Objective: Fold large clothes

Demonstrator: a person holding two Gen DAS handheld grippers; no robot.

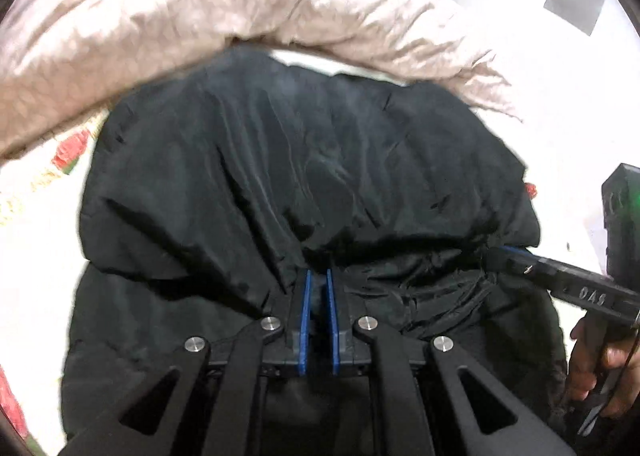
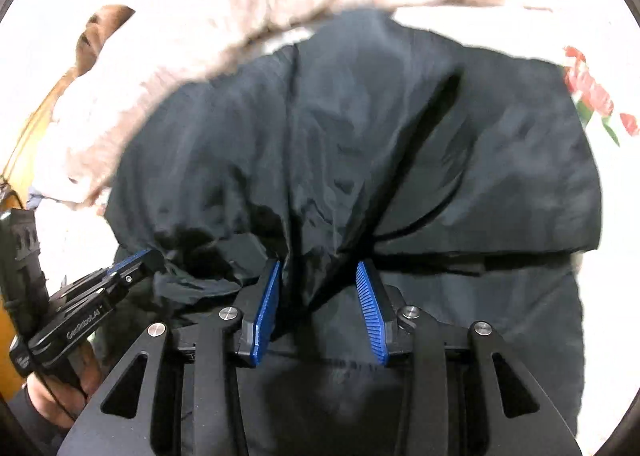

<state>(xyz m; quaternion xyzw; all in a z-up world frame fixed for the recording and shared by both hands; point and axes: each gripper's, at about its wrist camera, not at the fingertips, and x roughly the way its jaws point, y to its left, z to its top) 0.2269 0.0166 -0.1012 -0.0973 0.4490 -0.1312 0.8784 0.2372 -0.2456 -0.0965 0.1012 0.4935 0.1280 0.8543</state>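
Blue-padded left gripper (image 1: 318, 276) pinches the black padded nylon jacket's (image 1: 304, 160) folded edge; beside it, the right gripper (image 2: 318, 270) stands half-open, fabric between, apparently released. Jacket lies doubled below the crumpled pink quilt (image 1: 200, 12); further folds likely remain.

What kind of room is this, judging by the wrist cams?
Most likely a bedroom, with the work done on a bed. The black garment lies on a white floral-print sheet, a crumpled pinkish quilt is heaped behind it, and wooden furniture edges the bedding.
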